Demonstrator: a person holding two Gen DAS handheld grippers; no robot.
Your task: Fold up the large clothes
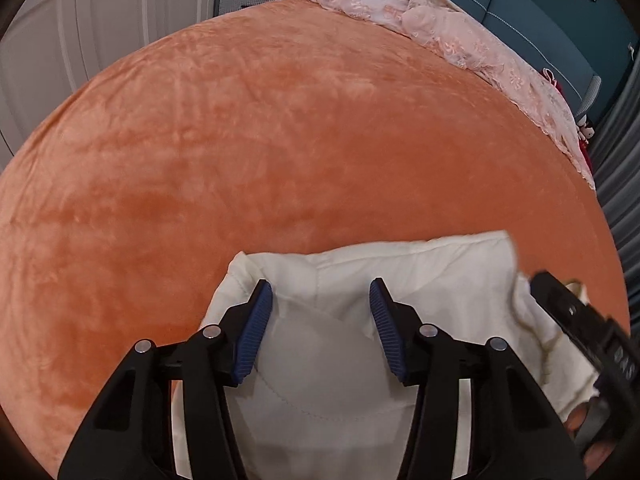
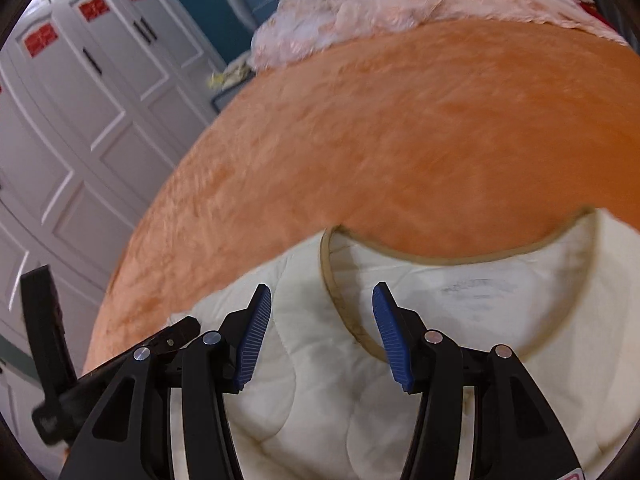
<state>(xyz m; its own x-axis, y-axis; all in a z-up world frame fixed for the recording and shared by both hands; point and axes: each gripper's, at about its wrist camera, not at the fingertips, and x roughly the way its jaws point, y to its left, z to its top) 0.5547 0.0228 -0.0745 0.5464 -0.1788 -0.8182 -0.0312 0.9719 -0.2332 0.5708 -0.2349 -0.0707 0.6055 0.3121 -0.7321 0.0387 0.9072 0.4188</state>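
- Left wrist view: left hand-held gripper point(image 1: 321, 300) over the cream quilted garment point(image 1: 420, 276), blue pads point(image 1: 258, 332) standing apart, nothing clamped, fabric visible in the gap beneath
- Garment lying on the near part of the orange blanket point(image 1: 280, 140) covering the bed, its far edge folded and slightly blurred
- Right hand-held gripper point(image 1: 576, 320) seen as a dark body at the garment's right edge, jaws not readable from here
- Pink lace cloth point(image 1: 440, 28) heaped along the far side of the bed; white wardrobe doors point(image 1: 80, 20) at left
- Right wrist view: right hand-held gripper point(image 2: 322, 304) above the garment's collar point(image 2: 340, 304), pads parted and gripping nothing, tan neckline trim running between them
- Garment spread flat, neck opening facing the bare blanket
- Left hand-held gripper point(image 2: 120, 364) dark at lower left, just beside the garment's edge
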